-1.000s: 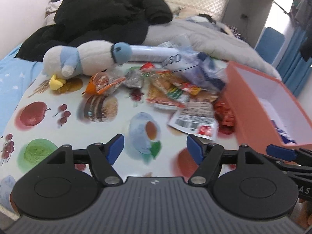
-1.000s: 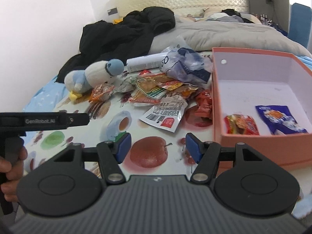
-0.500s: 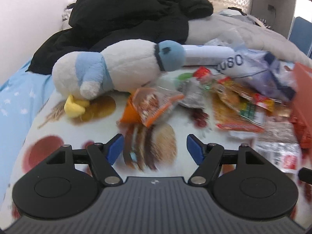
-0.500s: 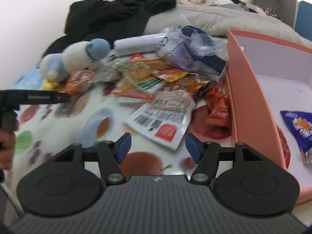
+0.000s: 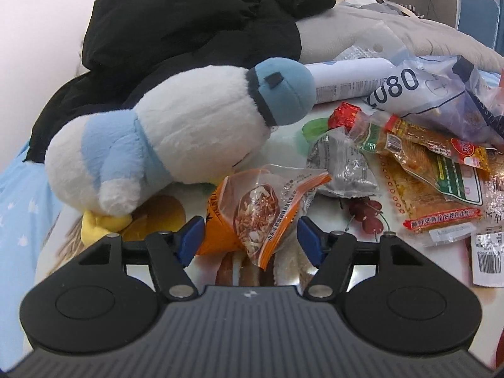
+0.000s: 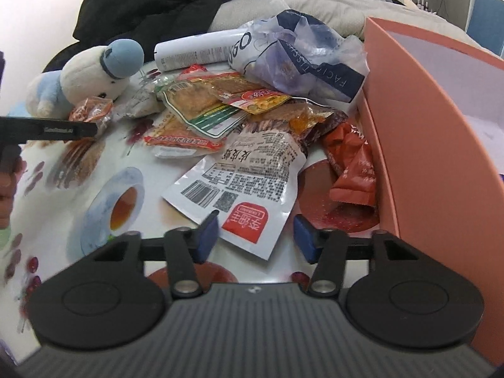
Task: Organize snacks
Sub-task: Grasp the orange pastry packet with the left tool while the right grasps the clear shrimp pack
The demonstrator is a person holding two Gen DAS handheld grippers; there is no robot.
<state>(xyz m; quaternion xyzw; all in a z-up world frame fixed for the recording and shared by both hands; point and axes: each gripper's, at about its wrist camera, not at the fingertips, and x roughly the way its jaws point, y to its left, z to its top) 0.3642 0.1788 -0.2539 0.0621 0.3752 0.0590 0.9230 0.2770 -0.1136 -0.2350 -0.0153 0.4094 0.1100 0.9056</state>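
An orange-edged clear snack packet (image 5: 261, 208) lies on the fruit-print tablecloth (image 5: 283, 163) beside a plush toy (image 5: 176, 132). My left gripper (image 5: 251, 241) straddles its near end, jaws closing, with a gap still showing at the right pad. In the right wrist view a white packet with a red label (image 6: 245, 173) lies flat. Its near corner sits between the pads of my right gripper (image 6: 255, 237), whose jaws are closing without pressing on it. More packets (image 6: 201, 107) are heaped behind. A salmon box (image 6: 425, 126) stands at the right.
A red packet (image 6: 352, 163) lies against the box wall. A tissue bag (image 6: 302, 60) and a white can (image 6: 195, 50) lie behind the heap. A black jacket (image 5: 189, 25) and grey duvet (image 6: 315, 9) cover the bed beyond. A hand (image 6: 6, 170) holds the left gripper's handle at the left edge.
Both grippers have come down and forward to the table. The left one swung left to the orange packet by the plush; the right closed in on the white packet. Both jaws have narrowed.
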